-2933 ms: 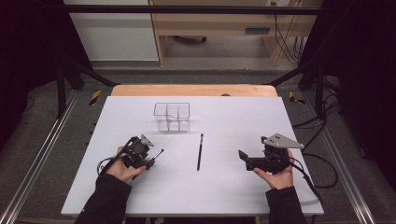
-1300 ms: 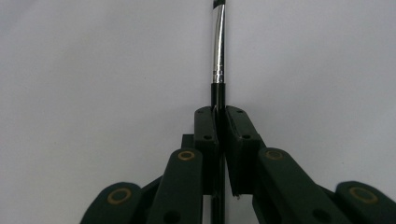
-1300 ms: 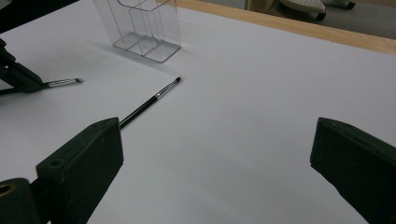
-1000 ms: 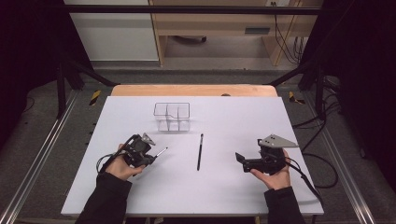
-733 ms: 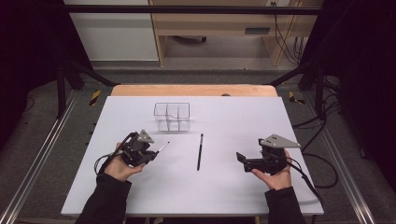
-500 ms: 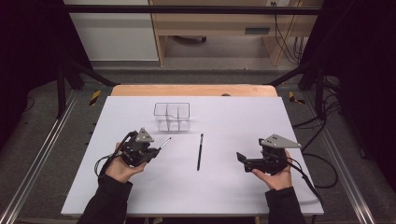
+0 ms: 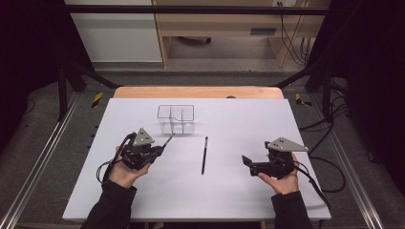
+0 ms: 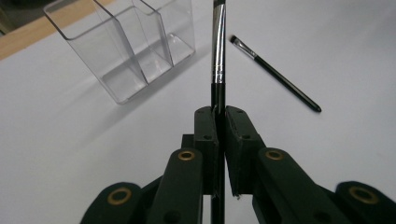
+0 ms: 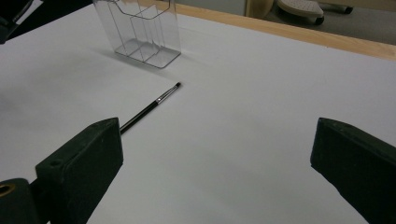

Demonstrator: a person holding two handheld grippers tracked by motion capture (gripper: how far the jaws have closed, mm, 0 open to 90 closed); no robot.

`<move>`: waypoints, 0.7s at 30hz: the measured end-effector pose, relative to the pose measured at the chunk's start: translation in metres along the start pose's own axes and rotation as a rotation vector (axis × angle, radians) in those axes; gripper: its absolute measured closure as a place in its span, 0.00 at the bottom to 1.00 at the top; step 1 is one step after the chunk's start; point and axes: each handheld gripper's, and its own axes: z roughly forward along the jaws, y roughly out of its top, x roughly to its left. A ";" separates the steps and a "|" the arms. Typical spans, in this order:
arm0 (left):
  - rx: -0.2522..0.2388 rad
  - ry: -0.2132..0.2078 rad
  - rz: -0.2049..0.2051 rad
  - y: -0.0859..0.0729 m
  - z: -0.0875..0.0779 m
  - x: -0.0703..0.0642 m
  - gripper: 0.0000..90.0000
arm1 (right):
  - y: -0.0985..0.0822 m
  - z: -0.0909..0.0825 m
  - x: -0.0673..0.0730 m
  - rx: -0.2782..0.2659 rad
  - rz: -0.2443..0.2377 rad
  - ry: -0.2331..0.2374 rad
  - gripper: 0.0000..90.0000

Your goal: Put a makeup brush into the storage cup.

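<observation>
High view, left to right. Left gripper [image 7: 160, 149] sits at lower left of centre, held in the person's left hand [image 7: 125, 172], cable looping off to the left. Its jaws are clamped tight on a thin brush [image 7: 167, 140]; the brush tip sticks out up and to the right, ending just beside the lower left corner of the clear organizer [image 7: 176, 119]. In the left gripper view the held brush [image 8: 218, 51] runs straight up the middle of the frame from between the closed pads, silver ferrule visible, bristle end cut off by the top edge. The organizer [image 8: 126, 46] is at upper left there, clear plastic with dividers, upright on the white table [image 7: 239, 191].

Second brush [image 7: 204, 155] lies flat on the table near frame centre, roughly vertical in the picture, apart from the organizer and from both grippers.

Right gripper [image 7: 247, 162] is at lower right, in the right hand [image 7: 282, 179], pointing left. Jaws spread wide, nothing between them; the right gripper view shows the loose brush [image 9: 150, 107] lying beyond the left jaw, organizer [image 9: 140, 28] at top left.
</observation>
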 end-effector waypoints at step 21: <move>-0.110 0.032 -0.023 0.004 -0.001 -0.010 0.92 | 0.000 0.000 0.001 -0.002 0.001 0.001 0.03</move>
